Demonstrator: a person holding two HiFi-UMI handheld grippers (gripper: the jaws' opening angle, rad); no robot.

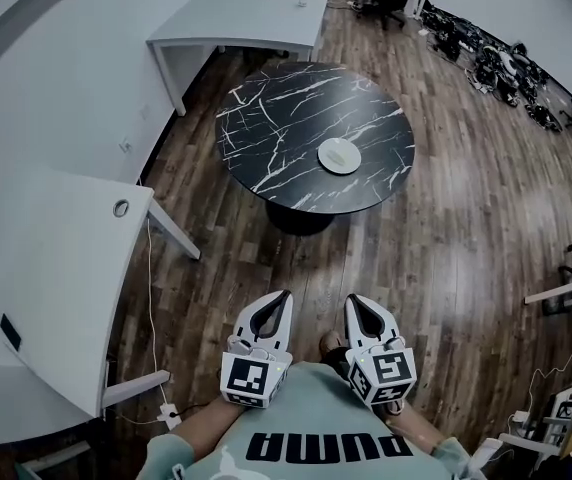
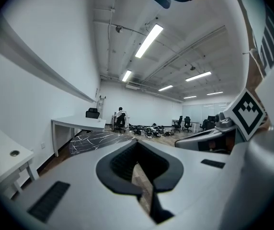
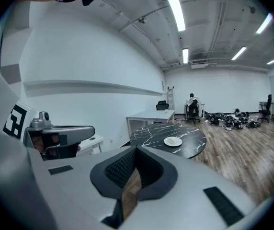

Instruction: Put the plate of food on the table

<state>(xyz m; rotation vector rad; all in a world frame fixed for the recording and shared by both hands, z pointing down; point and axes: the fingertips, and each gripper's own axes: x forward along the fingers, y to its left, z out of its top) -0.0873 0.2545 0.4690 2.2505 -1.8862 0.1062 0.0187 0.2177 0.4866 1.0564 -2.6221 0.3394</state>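
A white plate (image 1: 340,155) lies on the round black marble table (image 1: 266,118), toward its right near side; something pale is on it. The right gripper view shows the plate (image 3: 173,141) and table (image 3: 194,146) a few steps ahead. My left gripper (image 1: 283,295) and right gripper (image 1: 355,301) are held side by side close to my body, over the wood floor and well short of the table. Both are shut with nothing in them. In their own views, the left gripper (image 2: 136,152) and right gripper (image 3: 135,153) show jaws closed to a thin slit.
A white desk (image 1: 36,268) stands close on my left, and another white desk (image 1: 251,18) beyond the table. Office chairs and heaped gear (image 1: 501,68) line the far right. A cable and power strip (image 1: 166,413) lie on the floor. A person (image 3: 192,108) sits far off.
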